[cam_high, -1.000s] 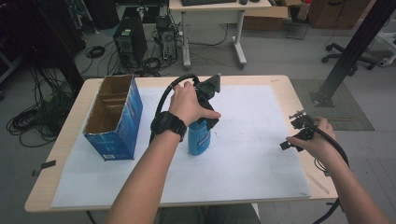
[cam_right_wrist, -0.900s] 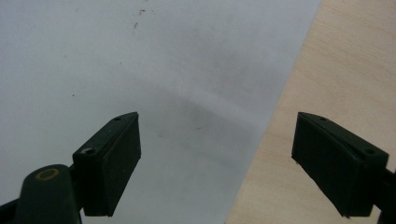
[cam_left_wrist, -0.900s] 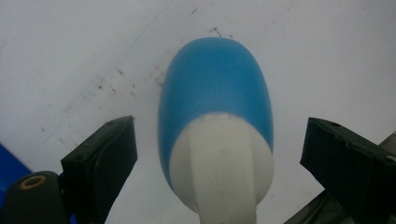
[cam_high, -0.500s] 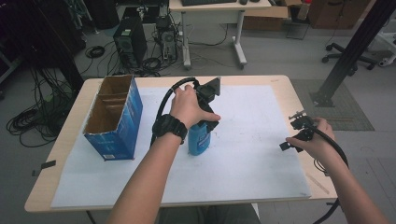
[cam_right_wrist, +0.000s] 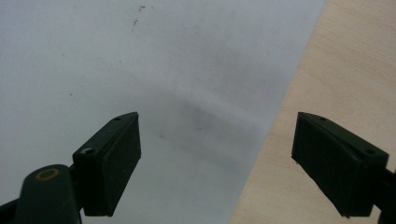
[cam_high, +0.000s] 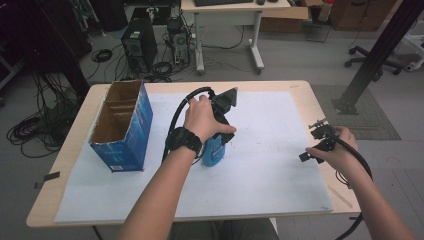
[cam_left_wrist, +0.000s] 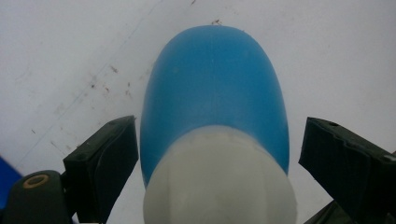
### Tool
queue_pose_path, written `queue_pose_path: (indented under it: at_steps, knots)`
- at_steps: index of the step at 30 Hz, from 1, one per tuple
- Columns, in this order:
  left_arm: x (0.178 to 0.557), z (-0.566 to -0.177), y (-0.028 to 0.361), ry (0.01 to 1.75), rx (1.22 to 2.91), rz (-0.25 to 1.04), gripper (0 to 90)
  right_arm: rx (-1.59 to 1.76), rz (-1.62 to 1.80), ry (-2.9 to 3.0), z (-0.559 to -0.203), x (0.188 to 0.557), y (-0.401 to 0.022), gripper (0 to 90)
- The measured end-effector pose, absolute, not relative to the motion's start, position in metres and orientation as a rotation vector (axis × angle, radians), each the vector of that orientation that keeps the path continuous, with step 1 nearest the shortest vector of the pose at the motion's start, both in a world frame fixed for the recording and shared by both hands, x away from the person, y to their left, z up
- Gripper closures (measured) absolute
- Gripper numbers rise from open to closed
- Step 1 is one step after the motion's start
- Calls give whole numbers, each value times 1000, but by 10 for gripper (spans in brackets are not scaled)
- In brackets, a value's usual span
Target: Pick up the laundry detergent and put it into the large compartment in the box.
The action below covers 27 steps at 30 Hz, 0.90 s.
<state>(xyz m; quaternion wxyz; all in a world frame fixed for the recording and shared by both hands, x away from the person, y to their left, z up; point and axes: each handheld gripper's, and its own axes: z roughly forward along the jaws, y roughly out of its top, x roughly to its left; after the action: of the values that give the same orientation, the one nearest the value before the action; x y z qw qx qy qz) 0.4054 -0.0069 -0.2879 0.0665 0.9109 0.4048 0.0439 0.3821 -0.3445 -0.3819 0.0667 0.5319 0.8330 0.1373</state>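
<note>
A blue bottle (cam_high: 212, 154) with a white cap (cam_left_wrist: 219, 186) stands upright on the white paper near the table's middle. My left gripper (cam_high: 220, 136) comes down over it from above. In the left gripper view the left gripper (cam_left_wrist: 219, 126) is open, one jaw on each side of the bottle (cam_left_wrist: 212, 88), the left jaw very close to it and the right one slightly off. My right gripper (cam_high: 311, 142) hovers open over the paper's right edge, nothing between the jaws of the right gripper (cam_right_wrist: 217, 119).
An open-topped blue cardboard box (cam_high: 122, 127) stands at the left of the wooden table (cam_high: 300, 90). A white paper sheet (cam_high: 270, 170) covers most of the tabletop. Cables, computer towers and a desk lie beyond the far edge.
The left hand has settled very slightly lower over the bottle. The right gripper is where it was.
</note>
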Motion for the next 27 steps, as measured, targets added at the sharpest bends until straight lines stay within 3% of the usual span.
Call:
queue_pose_path:
  at_steps: [27]
  knots:
    - [409, -297, -6, 1258, 2762, 166, 266, 1605, 412, 2516, -386, 382, -345, 160]
